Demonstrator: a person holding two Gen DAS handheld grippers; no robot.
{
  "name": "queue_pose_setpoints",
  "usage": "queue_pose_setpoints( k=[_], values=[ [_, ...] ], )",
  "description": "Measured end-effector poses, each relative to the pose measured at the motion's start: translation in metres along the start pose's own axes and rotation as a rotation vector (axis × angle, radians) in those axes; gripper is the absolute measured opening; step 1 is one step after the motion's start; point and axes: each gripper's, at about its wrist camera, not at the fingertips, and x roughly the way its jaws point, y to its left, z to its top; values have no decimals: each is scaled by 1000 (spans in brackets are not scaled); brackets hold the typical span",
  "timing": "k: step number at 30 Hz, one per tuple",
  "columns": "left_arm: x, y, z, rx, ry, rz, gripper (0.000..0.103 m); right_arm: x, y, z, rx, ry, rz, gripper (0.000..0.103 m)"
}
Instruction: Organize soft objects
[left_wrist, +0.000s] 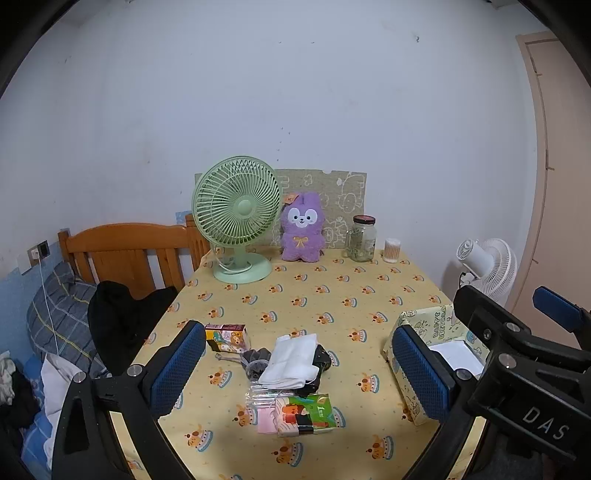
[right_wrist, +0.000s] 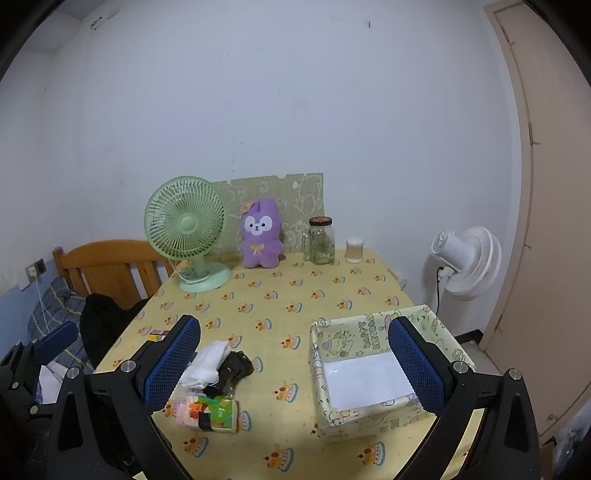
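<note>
Left wrist view lists our soft items heaped left of the patterned box (left_wrist: 436, 325): white folded cloth (left_wrist: 291, 360) over dark fabric (left_wrist: 323, 360), light and limp, best pinched at a thick fold. Tissue packs (left_wrist: 308, 413) lie just nearer; a small carton (left_wrist: 226, 336) beyond. Both tongs, left (left_wrist: 299, 373) and right (right_wrist: 295, 363), hang spread wide, empty.

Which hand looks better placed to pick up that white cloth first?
Probably the left tool: open, with the white cloth centred between its fingers. The right tool, also open, faces the gap between pile and patterned box.
</note>
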Motion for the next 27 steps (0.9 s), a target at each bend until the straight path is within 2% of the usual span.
queue_pose_setpoints(
  k=[27],
  values=[
    [4, 3, -4, -15, -1, -10, 101, 4, 4, 1, -9, 2, -16, 103]
  ],
)
